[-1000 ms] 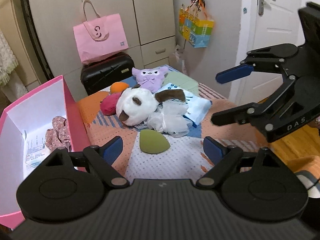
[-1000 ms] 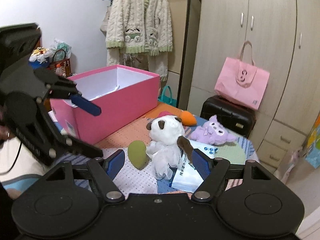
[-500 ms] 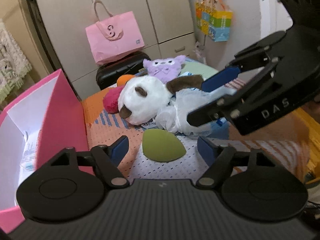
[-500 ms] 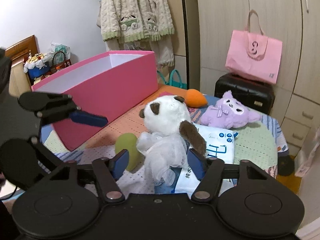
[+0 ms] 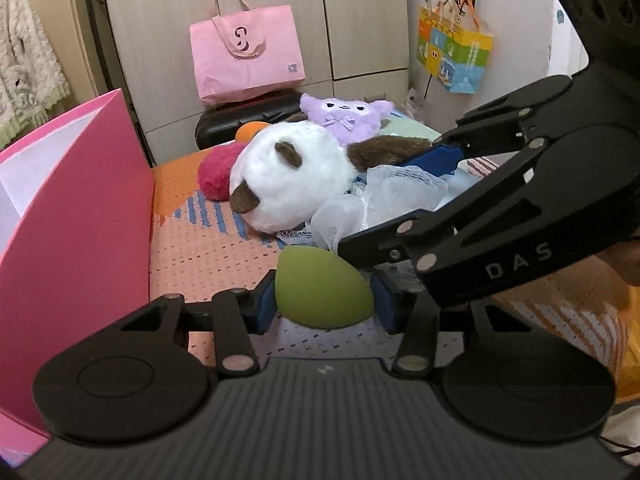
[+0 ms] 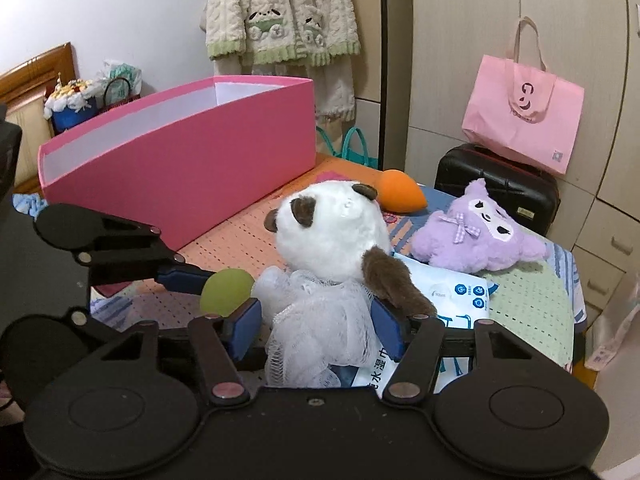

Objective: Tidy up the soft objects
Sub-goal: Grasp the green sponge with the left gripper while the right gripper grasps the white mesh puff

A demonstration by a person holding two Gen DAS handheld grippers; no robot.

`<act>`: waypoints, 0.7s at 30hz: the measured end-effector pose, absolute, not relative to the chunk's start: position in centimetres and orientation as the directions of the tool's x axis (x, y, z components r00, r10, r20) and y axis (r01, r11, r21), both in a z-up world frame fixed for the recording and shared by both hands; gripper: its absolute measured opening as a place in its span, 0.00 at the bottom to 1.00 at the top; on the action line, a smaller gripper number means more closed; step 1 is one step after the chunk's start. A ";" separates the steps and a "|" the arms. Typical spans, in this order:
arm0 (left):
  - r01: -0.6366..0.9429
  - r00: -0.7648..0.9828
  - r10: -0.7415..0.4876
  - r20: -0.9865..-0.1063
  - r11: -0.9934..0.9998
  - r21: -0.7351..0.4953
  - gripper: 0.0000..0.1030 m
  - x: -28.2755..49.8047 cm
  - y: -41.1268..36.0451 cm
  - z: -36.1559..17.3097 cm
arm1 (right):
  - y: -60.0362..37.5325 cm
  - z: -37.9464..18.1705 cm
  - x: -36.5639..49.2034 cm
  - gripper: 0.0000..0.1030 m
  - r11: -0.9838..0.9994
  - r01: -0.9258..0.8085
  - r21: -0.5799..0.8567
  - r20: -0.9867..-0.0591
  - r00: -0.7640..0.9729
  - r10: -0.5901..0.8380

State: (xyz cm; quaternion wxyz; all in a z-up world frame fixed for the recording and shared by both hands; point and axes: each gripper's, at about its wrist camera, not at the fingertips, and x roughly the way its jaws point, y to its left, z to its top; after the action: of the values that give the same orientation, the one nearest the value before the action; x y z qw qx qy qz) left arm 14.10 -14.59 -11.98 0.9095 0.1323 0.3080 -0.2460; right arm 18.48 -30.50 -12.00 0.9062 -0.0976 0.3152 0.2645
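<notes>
Green sponge: on mat, clamped in left gripper | white mesh puff: between right gripper pads, jaws part-closed, contact unclear | pink box: beside toys, contents hidden | panda plush: behind puff

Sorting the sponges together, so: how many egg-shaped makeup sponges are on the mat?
2. The green egg-shaped makeup sponge sits between the left hand-held gripper's pads at the mat's near edge; the orange egg-shaped sponge lies behind the white plush dog. Others may be hidden.
</notes>
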 end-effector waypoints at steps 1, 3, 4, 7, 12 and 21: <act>0.529 0.690 -0.365 -0.625 0.844 0.092 0.45 14.0 -14.6 -12.0 | -30.5 -12.0 18.5 0.63 0.839 -0.545 -0.008 -0.626 0.657 0.420; 0.533 0.691 -0.362 -0.626 0.839 0.104 0.45 13.7 -14.6 -11.9 | -30.4 -12.0 18.6 0.57 0.839 -0.544 -0.013 -0.636 0.652 0.413; 0.537 0.690 -0.361 -0.627 0.836 0.110 0.45 13.6 -14.6 -11.9 | -30.4 -12.2 18.6 0.55 0.836 -0.548 -0.026 -0.640 0.652 0.407; 0.546 0.687 -0.364 -0.629 0.829 0.117 0.45 13.2 -14.5 -11.5 | -30.4 -12.4 18.3 0.48 0.819 -0.573 -0.039 -0.648 0.638 0.415; 0.537 0.690 -0.355 -0.631 0.836 0.116 0.44 13.1 -14.1 -11.4 | -29.8 -13.2 18.2 0.47 0.806 -0.586 -0.084 -0.664 0.636 0.393; 0.538 0.677 -0.378 -0.631 0.840 0.075 0.44 12.8 -13.2 -10.6 | -30.3 -13.1 16.9 0.36 0.827 -0.560 -0.043 -0.645 0.648 0.405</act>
State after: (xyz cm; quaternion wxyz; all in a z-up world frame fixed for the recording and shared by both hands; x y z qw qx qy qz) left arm 12.75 -13.18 -10.62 0.9067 0.1283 0.3125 -0.2524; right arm 16.87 -30.32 -13.08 0.8998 -0.1202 0.3223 0.2683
